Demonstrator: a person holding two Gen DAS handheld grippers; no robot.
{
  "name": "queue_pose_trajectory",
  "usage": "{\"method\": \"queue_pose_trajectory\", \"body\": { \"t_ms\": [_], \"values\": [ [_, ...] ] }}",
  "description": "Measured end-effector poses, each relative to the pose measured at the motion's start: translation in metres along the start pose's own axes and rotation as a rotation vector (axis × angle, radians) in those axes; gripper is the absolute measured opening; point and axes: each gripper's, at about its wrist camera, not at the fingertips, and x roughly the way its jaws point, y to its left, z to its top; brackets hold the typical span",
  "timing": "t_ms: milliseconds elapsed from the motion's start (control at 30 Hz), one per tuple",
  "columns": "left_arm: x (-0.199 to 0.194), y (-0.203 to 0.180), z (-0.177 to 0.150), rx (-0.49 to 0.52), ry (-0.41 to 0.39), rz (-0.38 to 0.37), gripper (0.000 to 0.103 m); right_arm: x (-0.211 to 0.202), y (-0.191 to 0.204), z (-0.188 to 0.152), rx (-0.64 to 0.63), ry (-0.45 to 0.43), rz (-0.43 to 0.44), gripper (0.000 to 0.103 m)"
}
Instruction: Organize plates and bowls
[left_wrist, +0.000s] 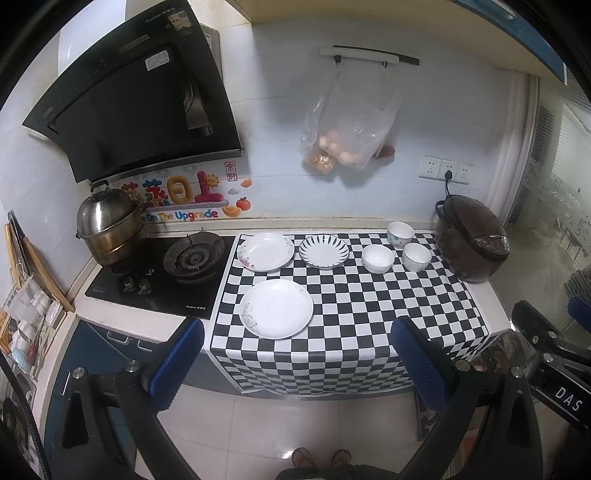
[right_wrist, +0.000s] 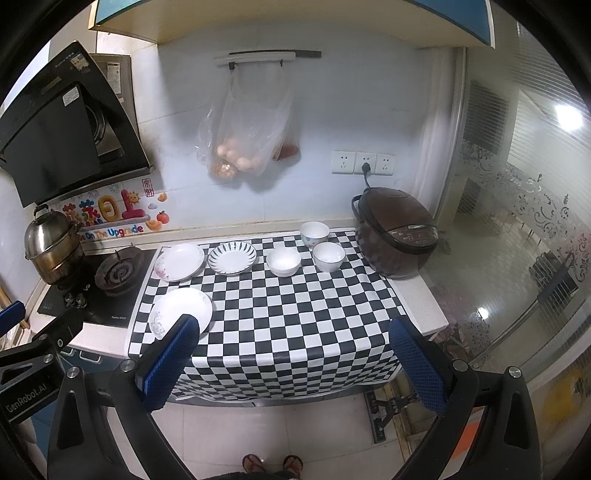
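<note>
Both the left gripper (left_wrist: 295, 362) and right gripper (right_wrist: 295, 363) hung spread and empty, well back from the near plate (left_wrist: 276, 308); pinching its thin rim could slide it across the checkered cloth (left_wrist: 369, 314).

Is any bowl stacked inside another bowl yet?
No, the three bowls stand apart on the checkered cloth beside the rice cooker.

Each gripper, left (left_wrist: 295, 354) and right (right_wrist: 291, 358), has black arms with silver screws and blue textured pads (right_wrist: 168, 363); white lettering marks the bodies. The person wears sandals (right_wrist: 272, 463).
</note>
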Motion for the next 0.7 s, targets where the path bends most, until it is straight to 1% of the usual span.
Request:
{"method": "queue_pose_trajectory", "body": {
  "t_ms": [700],
  "values": [
    [0.0009, 0.0092, 0.006, 0.002, -0.011, -0.004, 0.103, -0.0036, 0.0029, 0.0042, 0.002, -0.015, -0.002, 0.103]
  ]
}}
